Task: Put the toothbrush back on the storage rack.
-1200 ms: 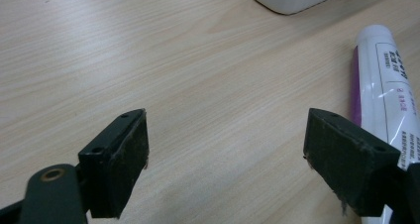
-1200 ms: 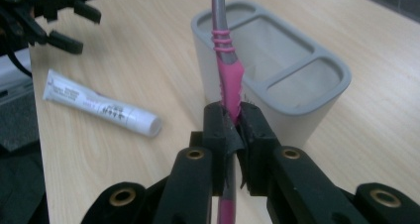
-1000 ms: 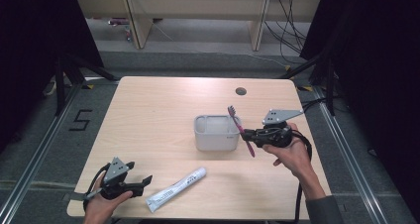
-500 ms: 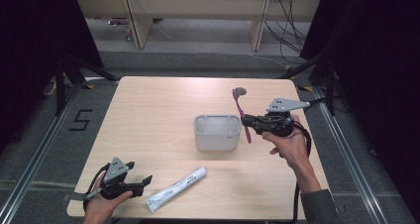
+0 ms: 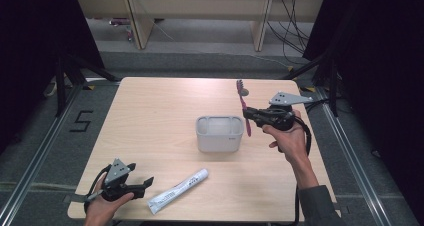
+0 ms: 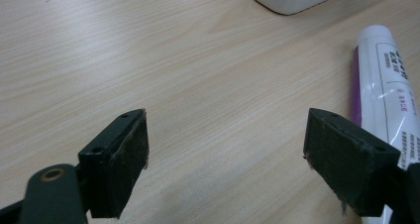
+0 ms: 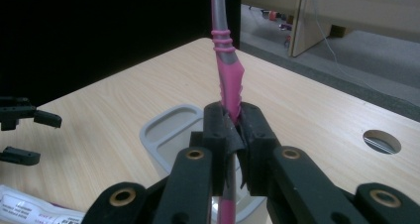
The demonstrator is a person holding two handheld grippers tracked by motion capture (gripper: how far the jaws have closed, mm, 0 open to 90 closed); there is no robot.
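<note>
Two grippers are in the hands of a person at a light wooden surface [image 5: 150,116]; the grey container [image 5: 219,133], a small rectangular box with an open top, stands near the middle of this surface, and I use it as the landmark. The right gripper [image 5: 248,115] is held just beside the container, at its right side and above the surface; its jaws are clenched on a pink toothbrush [image 5: 243,108]. In the right gripper view the pink and grey handle of the toothbrush [image 7: 227,85] goes up between the two black jaws, which press on it from both sides; the rim of the container [image 7: 163,130] is directly behind and below them. From the high view the toothbrush stands almost upright, a little tilted, with the brush head at the top and the lower end near the right edge of the container; I cannot tell if it touches the container. The left gripper [image 5: 145,182] is well apart from the container, toward the near left corner of the surface; its jaws are released, wide apart, and hold nothing. A white tube with purple print [image 5: 177,191] lies flat on the surface between this gripper and the container; in the left gripper view the tube [image 6: 384,100] is just beside the right jaw.
</note>
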